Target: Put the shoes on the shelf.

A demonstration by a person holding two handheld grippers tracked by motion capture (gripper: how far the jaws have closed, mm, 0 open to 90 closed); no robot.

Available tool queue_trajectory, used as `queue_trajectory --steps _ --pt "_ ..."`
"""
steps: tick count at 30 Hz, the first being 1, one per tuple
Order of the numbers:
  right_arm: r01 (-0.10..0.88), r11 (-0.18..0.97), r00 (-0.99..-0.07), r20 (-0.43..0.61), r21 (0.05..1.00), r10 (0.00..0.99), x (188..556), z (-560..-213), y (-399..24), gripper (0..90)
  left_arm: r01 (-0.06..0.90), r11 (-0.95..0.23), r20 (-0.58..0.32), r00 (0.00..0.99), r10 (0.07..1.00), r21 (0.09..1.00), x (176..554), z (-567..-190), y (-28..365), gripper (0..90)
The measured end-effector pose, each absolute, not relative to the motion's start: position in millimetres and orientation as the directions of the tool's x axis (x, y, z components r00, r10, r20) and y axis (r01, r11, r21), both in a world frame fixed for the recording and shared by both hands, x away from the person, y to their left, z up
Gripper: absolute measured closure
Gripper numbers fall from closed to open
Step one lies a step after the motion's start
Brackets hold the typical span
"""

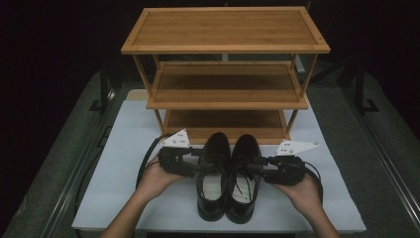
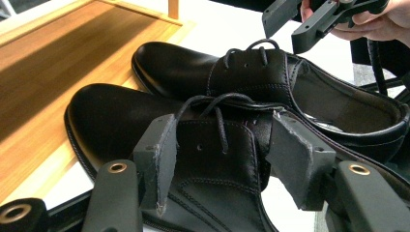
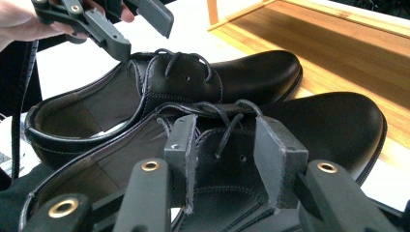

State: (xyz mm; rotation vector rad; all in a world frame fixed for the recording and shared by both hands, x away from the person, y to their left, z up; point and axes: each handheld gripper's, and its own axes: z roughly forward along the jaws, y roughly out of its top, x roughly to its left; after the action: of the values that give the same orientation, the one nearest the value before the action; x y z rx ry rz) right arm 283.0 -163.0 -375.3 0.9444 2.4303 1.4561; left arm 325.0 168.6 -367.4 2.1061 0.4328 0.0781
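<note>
We are picking up the two shoes in front of the rack (image 1: 225, 49) — left gripper (image 2: 222, 162) pinches the left shoe (image 1: 213, 173), right gripper (image 3: 227, 154) pinches the right shoe (image 1: 243, 173). Next, we lift both onto a shelf.

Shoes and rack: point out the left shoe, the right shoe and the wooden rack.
left shoe (image 1: 217, 145), high view, on its toe cap.
right shoe (image 1: 246, 146), high view, on its toe cap.
wooden rack (image 1: 225, 27), high view, on its top shelf board.

White table (image 1: 124, 198) — shoes (image 1: 228, 173), rack (image 1: 225, 89).
</note>
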Motion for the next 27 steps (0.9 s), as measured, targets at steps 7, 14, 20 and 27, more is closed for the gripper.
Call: queue_trajectory --steps 7,14,20,27 --pt "0.434 0.331 -0.794 0.182 0.838 0.58 281.6 -375.9 -160.8 58.0 0.266 -0.49 -0.108 0.939 0.327 0.83 322.0 -368.4 168.0 40.8" --pt "0.444 0.354 -0.788 0.171 0.823 0.592 282.3 -381.2 -156.9 58.2 0.263 -0.534 -0.087 0.94 0.331 0.804 320.7 -381.6 159.9 45.6" --pt "0.462 0.365 -0.786 0.183 0.809 0.59 280.8 -387.5 -157.9 58.2 0.286 -0.482 -0.152 0.942 0.298 0.828 322.0 -377.1 166.1 46.2" --pt "0.461 0.364 -0.785 0.182 0.809 0.592 279.9 -386.5 -159.0 58.8 0.29 -0.438 -0.165 0.939 0.301 0.851 324.9 -370.0 173.0 47.2"
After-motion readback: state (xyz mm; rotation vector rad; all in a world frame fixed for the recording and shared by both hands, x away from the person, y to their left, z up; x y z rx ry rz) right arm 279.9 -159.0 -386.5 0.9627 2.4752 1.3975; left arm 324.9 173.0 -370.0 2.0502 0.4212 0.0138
